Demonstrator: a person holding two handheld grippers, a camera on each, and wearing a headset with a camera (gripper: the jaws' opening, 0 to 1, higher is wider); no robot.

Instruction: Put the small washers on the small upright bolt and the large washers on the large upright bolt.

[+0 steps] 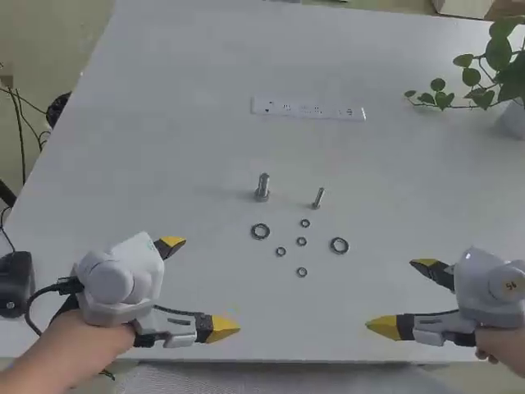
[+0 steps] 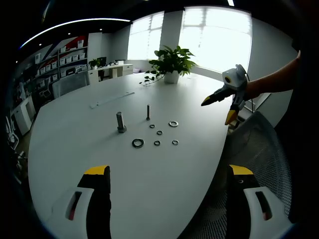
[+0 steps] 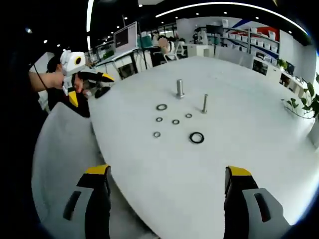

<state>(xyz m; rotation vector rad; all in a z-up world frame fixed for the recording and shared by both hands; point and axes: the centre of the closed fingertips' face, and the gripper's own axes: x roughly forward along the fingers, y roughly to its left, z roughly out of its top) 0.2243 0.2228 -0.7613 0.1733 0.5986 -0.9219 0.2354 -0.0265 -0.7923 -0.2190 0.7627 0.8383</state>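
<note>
On the white table [image 1: 164, 148] stand a large upright bolt [image 1: 262, 186] and a small upright bolt [image 1: 318, 197]. In front of them lie two large washers [image 1: 260, 231] [image 1: 339, 245] and several small washers [image 1: 301, 241]. My left gripper [image 1: 197, 286] is open at the near left edge with nothing between its yellow tips. My right gripper [image 1: 404, 295] is open at the near right edge, also holding nothing. The left gripper view shows its own jaws [image 2: 169, 172] spread wide, both bolts [image 2: 121, 122] [image 2: 148, 111] ahead. The right gripper view shows its jaws [image 3: 167, 171] apart, facing the bolts [image 3: 180, 88] [image 3: 204, 103].
A white power strip [image 1: 308, 109] lies beyond the bolts. A potted plant [image 1: 492, 70] stands at the far right. A black device with cables [image 1: 12, 283] hangs off the left edge. A mesh chair [image 2: 259, 144] is near the table's front edge.
</note>
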